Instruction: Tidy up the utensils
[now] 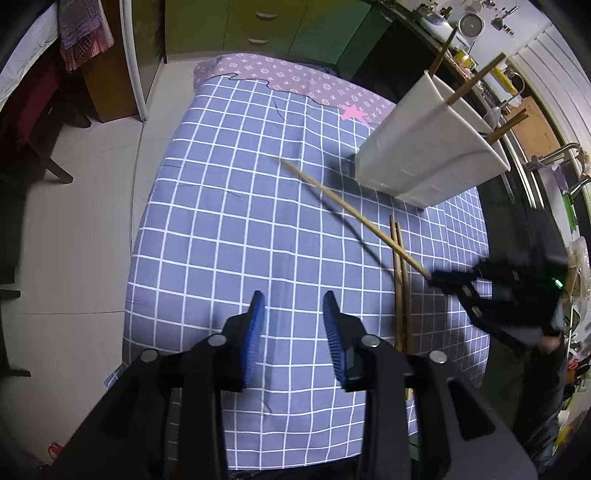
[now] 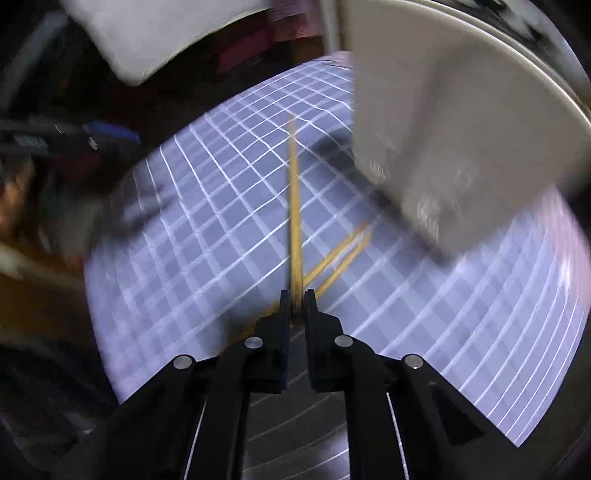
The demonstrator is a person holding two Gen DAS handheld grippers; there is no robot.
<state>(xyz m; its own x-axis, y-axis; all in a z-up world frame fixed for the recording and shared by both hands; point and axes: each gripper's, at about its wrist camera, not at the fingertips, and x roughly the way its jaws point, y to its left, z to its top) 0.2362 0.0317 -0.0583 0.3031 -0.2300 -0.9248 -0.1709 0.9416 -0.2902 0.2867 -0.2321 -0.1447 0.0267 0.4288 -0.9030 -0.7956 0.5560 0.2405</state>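
My right gripper (image 2: 296,295) is shut on a wooden chopstick (image 2: 294,206) that points straight ahead over the checked cloth; the left wrist view shows that same chopstick (image 1: 351,212) lifted at a slant, with the right gripper (image 1: 437,277) at its near end. Two more chopsticks (image 1: 400,280) lie side by side on the cloth; in the blurred right wrist view these two chopsticks (image 2: 340,254) sit just beyond my fingers. A white divided holder (image 1: 424,147) stands at the back right with several chopsticks in it. My left gripper (image 1: 293,299) hangs open over bare cloth, holding nothing.
The blue checked cloth (image 1: 229,229) covers the table, with tiled floor (image 1: 74,221) off its left edge. A cluttered counter (image 1: 524,96) runs along the right. Green drawers (image 1: 258,26) stand at the back. The white holder (image 2: 443,129) looms close at the right wrist view's upper right.
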